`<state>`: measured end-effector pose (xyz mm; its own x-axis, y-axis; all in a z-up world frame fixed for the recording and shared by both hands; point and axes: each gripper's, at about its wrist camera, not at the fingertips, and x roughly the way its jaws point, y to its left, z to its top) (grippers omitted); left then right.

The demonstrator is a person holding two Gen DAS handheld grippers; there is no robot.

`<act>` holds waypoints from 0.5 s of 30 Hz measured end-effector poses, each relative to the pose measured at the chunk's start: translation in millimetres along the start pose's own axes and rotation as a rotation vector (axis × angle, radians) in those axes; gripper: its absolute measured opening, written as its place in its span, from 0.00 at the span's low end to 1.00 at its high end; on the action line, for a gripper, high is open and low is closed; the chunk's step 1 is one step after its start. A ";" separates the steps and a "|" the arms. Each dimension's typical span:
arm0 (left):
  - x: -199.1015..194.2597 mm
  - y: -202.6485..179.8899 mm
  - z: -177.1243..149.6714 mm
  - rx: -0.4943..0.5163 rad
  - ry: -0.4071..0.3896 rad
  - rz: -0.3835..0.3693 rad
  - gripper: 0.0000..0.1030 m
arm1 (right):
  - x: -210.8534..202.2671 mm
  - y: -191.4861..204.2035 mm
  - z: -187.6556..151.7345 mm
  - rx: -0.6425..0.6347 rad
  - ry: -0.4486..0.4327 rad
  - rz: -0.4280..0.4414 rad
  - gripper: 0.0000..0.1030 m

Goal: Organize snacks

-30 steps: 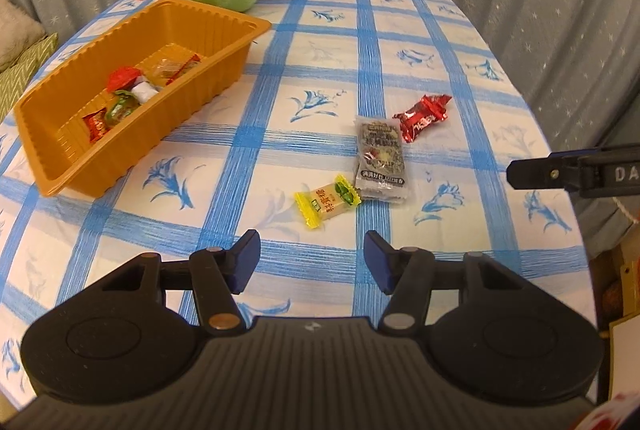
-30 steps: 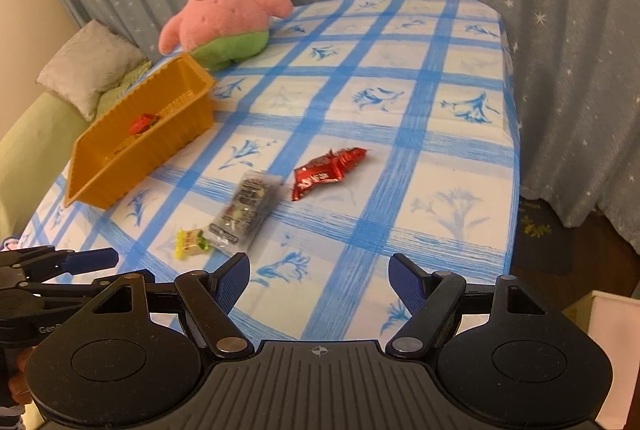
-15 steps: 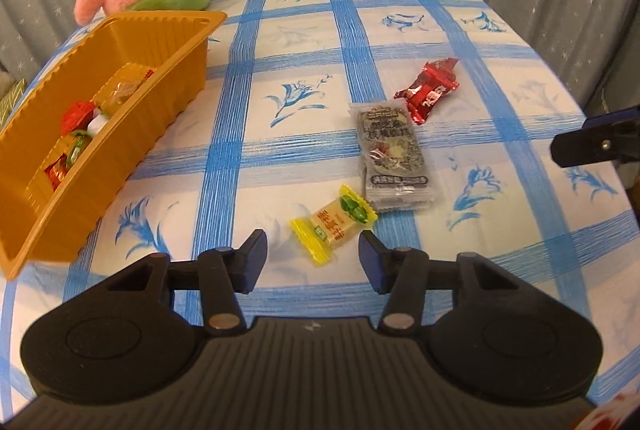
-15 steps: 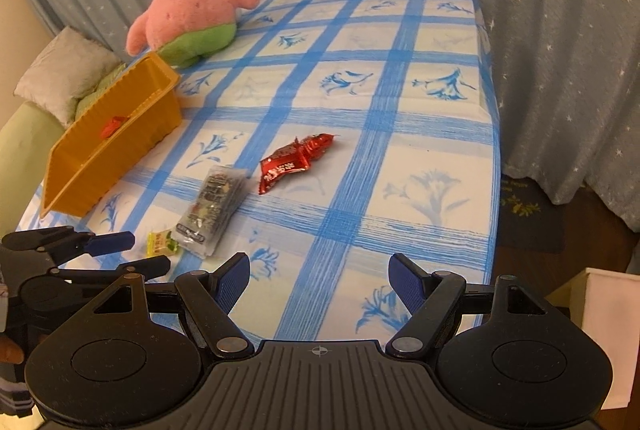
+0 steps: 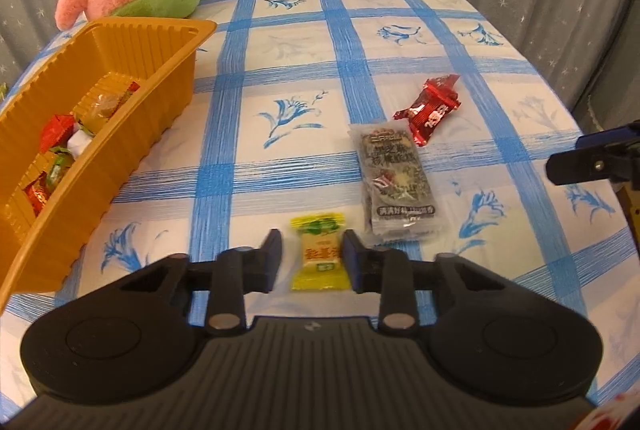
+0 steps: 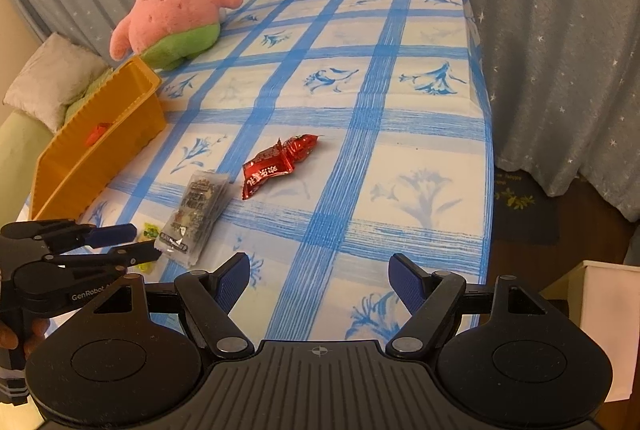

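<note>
Yellow candy (image 5: pixel 320 257), near the table's (image 5: pixel 400 42) front edge, is pinched across its stiffer middle by just-closing left gripper (image 5: pixel 312 254); wrapper judged light, crinkly, slippery; right gripper (image 6: pixel 320 280) is held wide open, empty.

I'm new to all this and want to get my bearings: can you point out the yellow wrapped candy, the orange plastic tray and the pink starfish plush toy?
yellow wrapped candy (image 5: pixel 320 254): left wrist view, wrapper's middle.
orange plastic tray (image 5: pixel 160 102): left wrist view, outer side wall.
pink starfish plush toy (image 6: pixel 176 18): right wrist view, its belly.
</note>
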<state>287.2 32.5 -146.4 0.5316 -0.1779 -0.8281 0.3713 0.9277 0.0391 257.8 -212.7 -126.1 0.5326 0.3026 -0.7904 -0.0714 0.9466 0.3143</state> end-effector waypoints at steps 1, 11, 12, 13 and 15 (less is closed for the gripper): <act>-0.2 0.4 -0.2 -0.007 -0.002 -0.003 0.19 | 1.0 0.4 1.0 -0.004 -0.003 0.002 0.74; -1.9 21.1 -4.3 -0.109 -0.004 0.052 0.19 | 19.6 -1.8 24.3 -0.002 -0.065 0.047 0.72; -2.2 24.7 -4.9 -0.124 -0.003 0.059 0.19 | 22.2 -1.7 27.3 -0.003 -0.068 0.050 0.70; -2.7 28.2 -5.6 -0.137 -0.002 0.065 0.19 | 25.6 -1.7 30.7 0.000 -0.066 0.054 0.63; -3.4 34.0 -6.9 -0.159 0.000 0.075 0.19 | 33.0 -2.6 37.7 0.019 -0.068 0.062 0.55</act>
<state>292.8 66.9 -146.1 0.5533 -0.1062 -0.8262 0.2058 0.9785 0.0120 307.3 -209.3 -133.1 0.5839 0.3514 -0.7319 -0.0903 0.9240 0.3715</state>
